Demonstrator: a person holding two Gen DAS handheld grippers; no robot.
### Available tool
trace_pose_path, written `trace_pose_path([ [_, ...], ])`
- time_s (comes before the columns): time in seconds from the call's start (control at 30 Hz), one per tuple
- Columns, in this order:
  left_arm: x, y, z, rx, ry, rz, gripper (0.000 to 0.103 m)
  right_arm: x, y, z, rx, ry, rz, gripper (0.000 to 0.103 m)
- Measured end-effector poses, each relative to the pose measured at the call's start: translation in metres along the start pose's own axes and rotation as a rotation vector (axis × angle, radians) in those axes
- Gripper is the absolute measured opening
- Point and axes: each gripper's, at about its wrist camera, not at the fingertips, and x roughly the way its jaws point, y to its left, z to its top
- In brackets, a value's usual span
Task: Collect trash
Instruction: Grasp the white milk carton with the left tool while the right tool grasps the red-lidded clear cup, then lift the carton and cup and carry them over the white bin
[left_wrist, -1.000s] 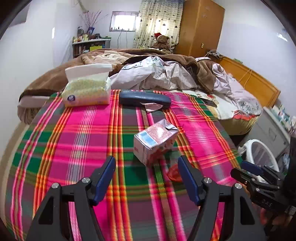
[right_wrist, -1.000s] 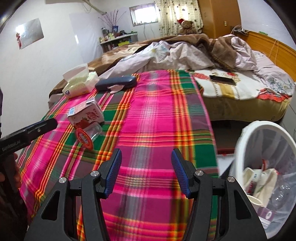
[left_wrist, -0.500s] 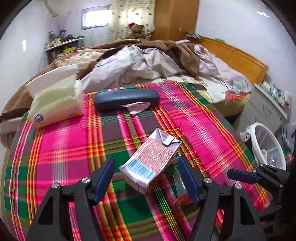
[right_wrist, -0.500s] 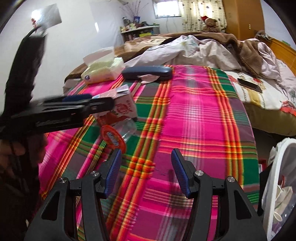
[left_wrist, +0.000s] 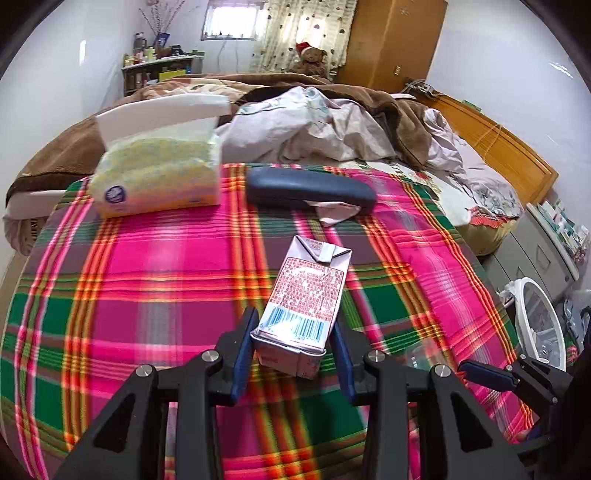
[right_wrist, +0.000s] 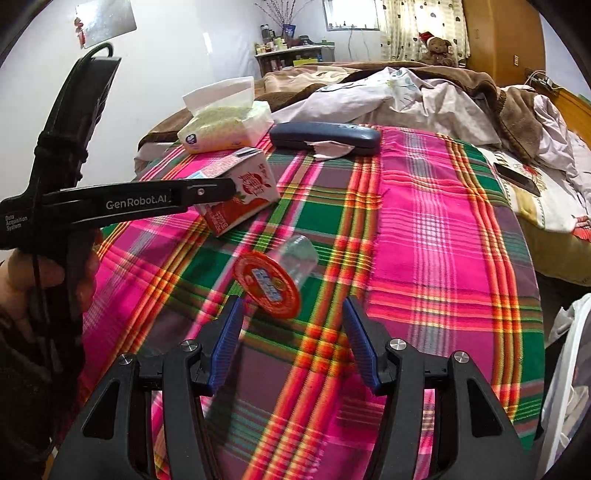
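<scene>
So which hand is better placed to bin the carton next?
Left. The left gripper already has its jaws, just closing, on the milk carton. The right gripper is open, lined up on the plastic cup.

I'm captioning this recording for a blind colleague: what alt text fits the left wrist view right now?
The left gripper has just been closing around a pink drink carton lying on a plaid blanket, its blue pads at the carton's sides. Beyond lie a dark glasses case and a tissue pack; a white bin stands at right.
</scene>
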Motion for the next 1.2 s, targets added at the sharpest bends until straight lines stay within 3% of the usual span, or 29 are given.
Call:
trace_pose_path([
  [0.33,-0.02,0.015,-0.022,-0.035,-0.002,0.057,0.04,0.016,0.01,0.012,0.023,0.007,-0.036,0.057],
  [0.47,-0.025,0.014,-0.026,-0.045,-0.02,0.027,0.041,0.02,0.006,0.014,0.058,0.018,-0.058,0.057],
  [0.6,-0.025,0.01,-0.022,-0.024,-0.042,0.03,0.063,0.015,0.0,0.013,0.097,-0.003,-0.072,0.057],
  [0.83,-0.01,0.004,-0.016,0.007,-0.026,0.072,0.066,0.012,-0.012,0.012,0.155,-0.03,-0.079,0.053],
  [0.93,-0.001,0.009,-0.015,-0.042,-0.003,0.051,0.066,0.013,-0.015,0.012,0.164,-0.032,-0.076,0.053],
  [0.97,0.0,0.009,-0.015,-0.047,-0.001,0.059,0.064,0.013,-0.016,0.012,0.17,-0.033,-0.072,0.053],
  [1.07,0.002,0.005,-0.016,-0.011,0.004,0.094,0.039,0.014,-0.018,0.012,0.183,-0.037,-0.066,0.052],
  [1.2,0.002,0.005,-0.018,-0.022,0.008,0.088,0.036,0.013,-0.02,0.012,0.188,-0.042,-0.062,0.052],
])
